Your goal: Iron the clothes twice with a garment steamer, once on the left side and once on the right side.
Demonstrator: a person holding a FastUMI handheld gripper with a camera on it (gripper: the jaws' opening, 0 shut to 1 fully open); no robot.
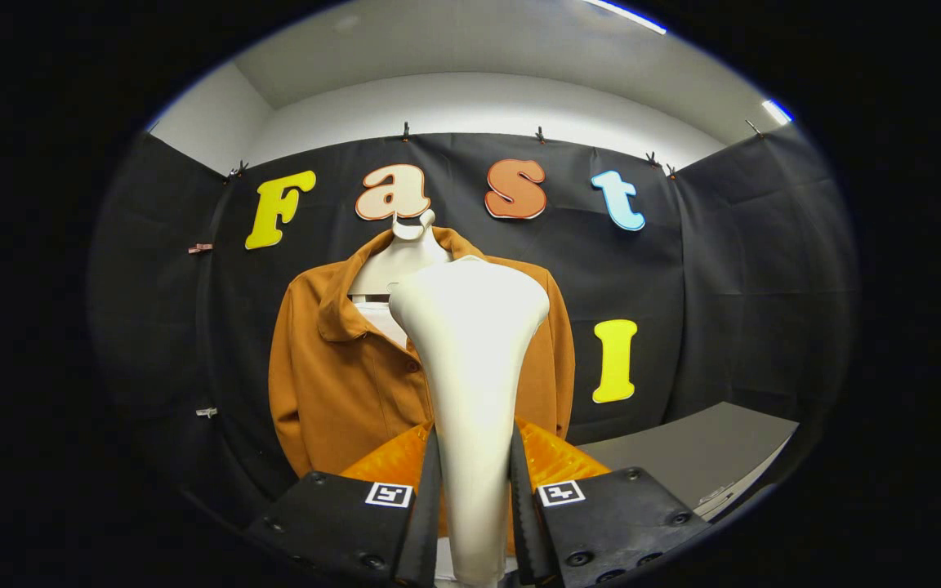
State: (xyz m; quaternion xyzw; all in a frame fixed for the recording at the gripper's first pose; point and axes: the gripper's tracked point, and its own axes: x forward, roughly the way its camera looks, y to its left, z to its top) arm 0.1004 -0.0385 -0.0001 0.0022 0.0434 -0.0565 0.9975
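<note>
Black cloth lines the far wall of the booth, and against it hangs an orange-brown jacket (pixel 340 367) on a pale mannequin bust (pixel 393 265), collar open and front placket facing the camera. Near the lens, the gripper (pixel 474 506) pinches the slim handle of a cream garment steamer (pixel 470 343), both fingers pressed on it from left and right. The steamer's long axis runs straight up from the fingers, widening to a broad head that stands level with the jacket's chest and covers the middle and part of the right front panel from view. The jacket lies directly ahead of the gripper and beyond the steamer head; whether the head touches the fabric cannot be told from this angle. More of the garment's left panel and sleeve is exposed than its right. A grey tabletop (pixel 699 449) sits low to the right, well apart from the jacket. Judging by this alignment, the coming pass depends on shifting the head sideways off the centre line onto one panel, then drawing it along the cloth's vertical run.
</note>
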